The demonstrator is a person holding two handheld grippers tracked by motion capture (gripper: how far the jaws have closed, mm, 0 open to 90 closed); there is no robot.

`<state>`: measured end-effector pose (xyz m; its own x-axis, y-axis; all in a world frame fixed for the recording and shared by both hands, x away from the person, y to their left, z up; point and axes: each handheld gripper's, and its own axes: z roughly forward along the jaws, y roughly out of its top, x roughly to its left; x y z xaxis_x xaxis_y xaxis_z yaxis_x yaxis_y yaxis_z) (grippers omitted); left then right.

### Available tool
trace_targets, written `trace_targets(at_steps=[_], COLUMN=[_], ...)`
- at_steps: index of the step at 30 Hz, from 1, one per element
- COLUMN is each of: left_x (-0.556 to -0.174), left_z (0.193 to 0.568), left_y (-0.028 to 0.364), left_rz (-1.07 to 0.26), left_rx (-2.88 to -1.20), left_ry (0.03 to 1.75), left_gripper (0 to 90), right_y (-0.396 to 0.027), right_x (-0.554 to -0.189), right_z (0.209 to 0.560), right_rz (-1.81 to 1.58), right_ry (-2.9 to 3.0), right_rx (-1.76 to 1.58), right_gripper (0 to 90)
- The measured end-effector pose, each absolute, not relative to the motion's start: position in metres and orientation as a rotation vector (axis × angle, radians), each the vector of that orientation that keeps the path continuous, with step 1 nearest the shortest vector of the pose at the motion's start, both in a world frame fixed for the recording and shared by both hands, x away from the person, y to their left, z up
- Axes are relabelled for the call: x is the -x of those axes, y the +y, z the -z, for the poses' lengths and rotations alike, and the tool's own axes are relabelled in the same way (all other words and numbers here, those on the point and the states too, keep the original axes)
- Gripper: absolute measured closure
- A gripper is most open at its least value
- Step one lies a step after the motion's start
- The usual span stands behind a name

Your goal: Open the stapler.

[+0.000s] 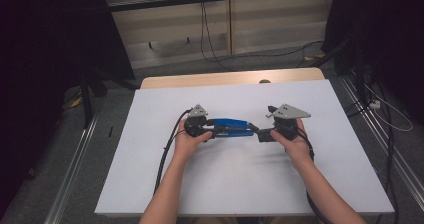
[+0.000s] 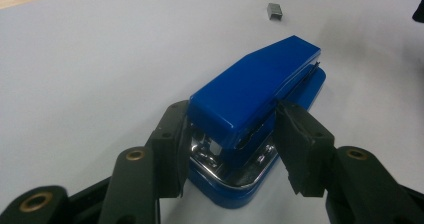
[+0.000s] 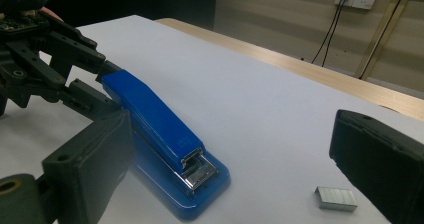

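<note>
A blue stapler (image 1: 231, 127) lies flat on the white table top (image 1: 240, 184), between my two grippers. My left gripper (image 1: 216, 130) is shut on its hinge end; in the left gripper view both pads press the sides of the stapler (image 2: 255, 91). The right gripper (image 1: 260, 134) is open at the stapler's mouth end, touching nothing. In the right gripper view the stapler (image 3: 160, 129) lies close by its left jaw, metal mouth showing, and a small strip of staples (image 3: 336, 198) rests on the table near the right jaw. That staple strip (image 2: 274, 11) also lies beyond the stapler's tip.
The wooden table edge (image 1: 225, 78) runs along the far side, with a wall and hanging cables (image 1: 205, 34) behind it. Dark curtains stand at both sides. Cables trail from each gripper toward the near edge.
</note>
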<state>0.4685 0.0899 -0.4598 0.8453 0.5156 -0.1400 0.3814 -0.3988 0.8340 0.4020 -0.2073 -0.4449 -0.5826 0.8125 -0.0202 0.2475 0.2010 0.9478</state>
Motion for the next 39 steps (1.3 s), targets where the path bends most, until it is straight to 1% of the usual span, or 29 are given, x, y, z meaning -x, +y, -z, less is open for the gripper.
trace_targets(at_steps=[15, 27, 39], left_x=[-0.47, -0.47, -0.469], left_z=[0.462, 0.457, 0.452], left_y=[0.089, 0.092, 0.091], left_rz=[-0.165, -0.144, -0.143], left_rx=[-2.04, -2.055, -2.034], left_ry=[0.647, 0.626, 0.608], left_gripper=[50.1, 54.1, 55.8], right_y=[-0.207, -0.205, -0.203], right_x=[-0.403, -0.403, -0.404], right_z=[0.449, 0.45, 0.452], right_rz=[-1.379, -1.379, -1.371], right_ry=[1.962, 1.97, 1.983], right_rx=[-0.99, -0.987, -0.984], right_gripper=[3.7, 3.7, 3.7])
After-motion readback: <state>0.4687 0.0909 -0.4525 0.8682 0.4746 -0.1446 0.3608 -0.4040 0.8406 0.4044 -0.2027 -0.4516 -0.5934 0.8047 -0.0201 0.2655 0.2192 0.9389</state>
